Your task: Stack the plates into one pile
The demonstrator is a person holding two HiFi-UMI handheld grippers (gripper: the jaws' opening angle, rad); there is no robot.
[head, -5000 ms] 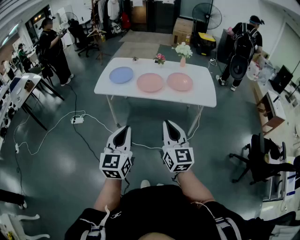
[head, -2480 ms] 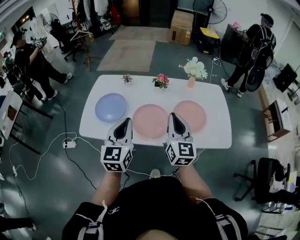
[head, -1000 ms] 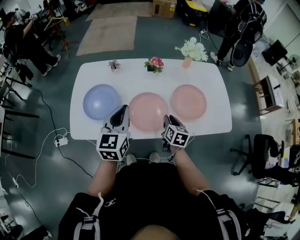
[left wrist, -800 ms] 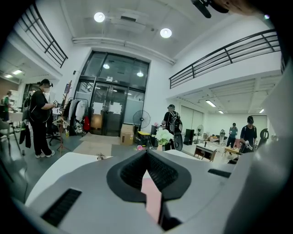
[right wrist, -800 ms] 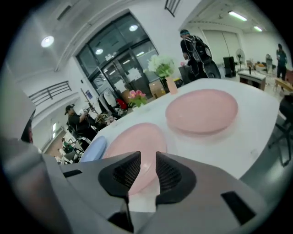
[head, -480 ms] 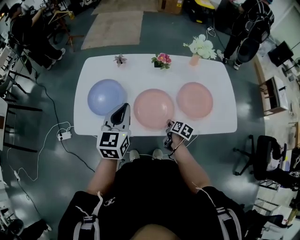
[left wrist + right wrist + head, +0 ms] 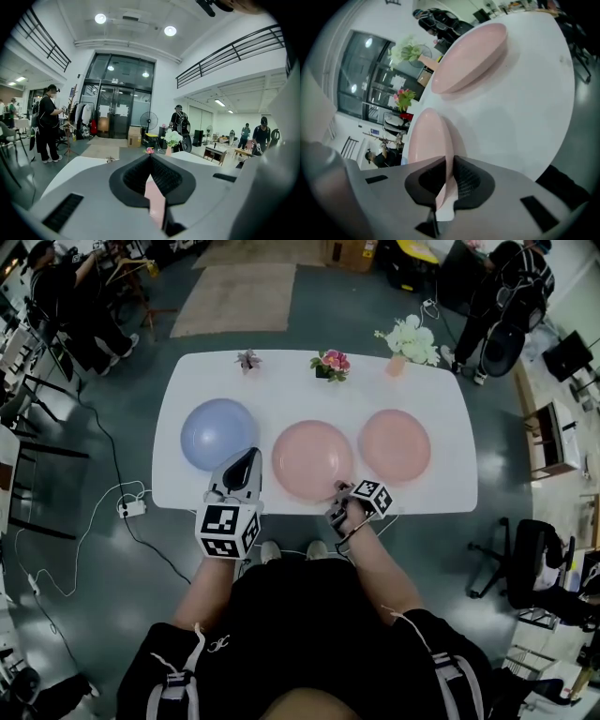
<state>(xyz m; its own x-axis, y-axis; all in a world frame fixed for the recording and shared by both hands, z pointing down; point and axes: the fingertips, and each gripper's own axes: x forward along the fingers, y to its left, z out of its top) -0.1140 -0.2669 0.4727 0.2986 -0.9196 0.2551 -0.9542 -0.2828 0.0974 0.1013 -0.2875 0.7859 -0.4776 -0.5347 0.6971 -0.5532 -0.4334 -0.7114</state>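
Three plates lie in a row on the white table (image 7: 281, 376): a blue plate (image 7: 217, 432) at the left, a pink plate (image 7: 312, 460) in the middle and a second pink plate (image 7: 395, 446) at the right. My right gripper (image 7: 339, 490) is rolled on its side at the middle plate's near rim. Its jaws have just been closing and now pinch the rim of that plate (image 7: 429, 136) at the gripper (image 7: 449, 161). The other pink plate (image 7: 471, 58) lies beyond. My left gripper (image 7: 251, 456) hovers over the table's near edge between the blue and middle plates, shut (image 7: 150, 155) and empty.
Along the table's far edge stand a small plant (image 7: 248, 359), pink flowers (image 7: 331, 363) and a vase of white flowers (image 7: 410, 338). People stand at the far left (image 7: 70, 306) and far right (image 7: 511, 296). An office chair (image 7: 530, 554) is on the right, a power strip (image 7: 131, 509) on the floor.
The right gripper rolled onto its side, sank to the middle pink plate's near rim and closed on it. The left gripper has barely moved.
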